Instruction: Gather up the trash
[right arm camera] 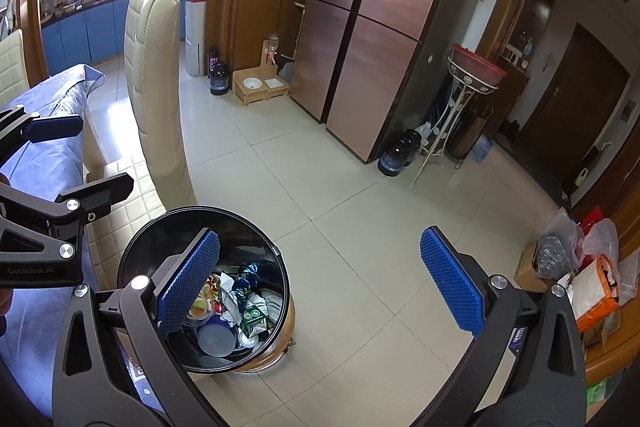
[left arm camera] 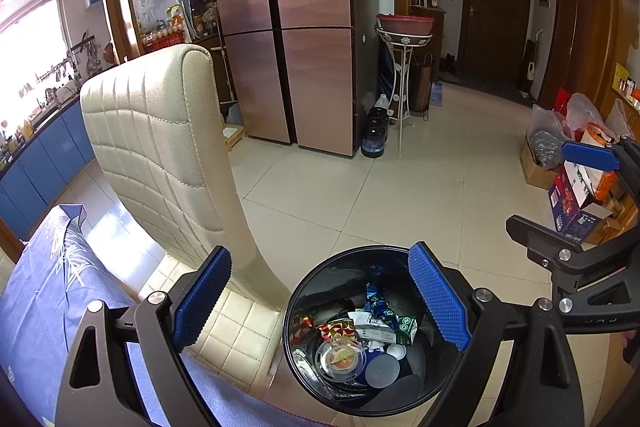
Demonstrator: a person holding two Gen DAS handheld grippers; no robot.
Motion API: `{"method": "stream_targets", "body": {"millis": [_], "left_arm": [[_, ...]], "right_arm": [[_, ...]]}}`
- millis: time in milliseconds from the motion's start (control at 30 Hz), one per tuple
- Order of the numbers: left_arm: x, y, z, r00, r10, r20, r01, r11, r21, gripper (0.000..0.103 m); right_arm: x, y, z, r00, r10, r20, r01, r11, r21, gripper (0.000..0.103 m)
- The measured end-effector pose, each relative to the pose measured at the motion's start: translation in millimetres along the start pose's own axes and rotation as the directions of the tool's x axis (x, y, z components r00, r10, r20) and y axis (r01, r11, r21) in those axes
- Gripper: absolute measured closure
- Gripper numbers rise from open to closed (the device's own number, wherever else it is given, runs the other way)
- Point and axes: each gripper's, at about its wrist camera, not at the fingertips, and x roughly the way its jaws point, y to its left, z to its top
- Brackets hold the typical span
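A round black trash bin (left arm camera: 308,291) stands on the floor beside a chair; it also shows in the right wrist view (right arm camera: 136,247). Inside lie wrappers, a green carton (left arm camera: 406,327), a clear lidded cup (left arm camera: 340,357) and round lids. My left gripper (left arm camera: 320,303) is open and empty, held above the bin's left side. My right gripper (right arm camera: 320,279) is open and empty, its left finger over the bin. Each gripper shows at the edge of the other's view: the right one (left arm camera: 560,187), the left one (right arm camera: 96,155).
A cream padded chair (left arm camera: 160,139) stands left of the bin, next to a table with a blue cloth (left arm camera: 44,287). A copper fridge (left arm camera: 288,27), a plant stand (left arm camera: 404,75), dark jugs (left arm camera: 374,135) and boxes with bags (left arm camera: 572,167) line the tiled floor.
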Motion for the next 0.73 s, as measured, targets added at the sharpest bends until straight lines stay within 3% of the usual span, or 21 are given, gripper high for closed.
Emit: {"method": "stream_targets", "body": {"millis": [733], "left_arm": [[3, 13, 3, 1.000, 0.027, -0.009, -0.028, 0.998, -0.061, 0.015]], "right_arm": [[1, -1, -1, 1.000, 0.004, 0.000, -0.004, 1.000, 0.005, 0.004]]}}
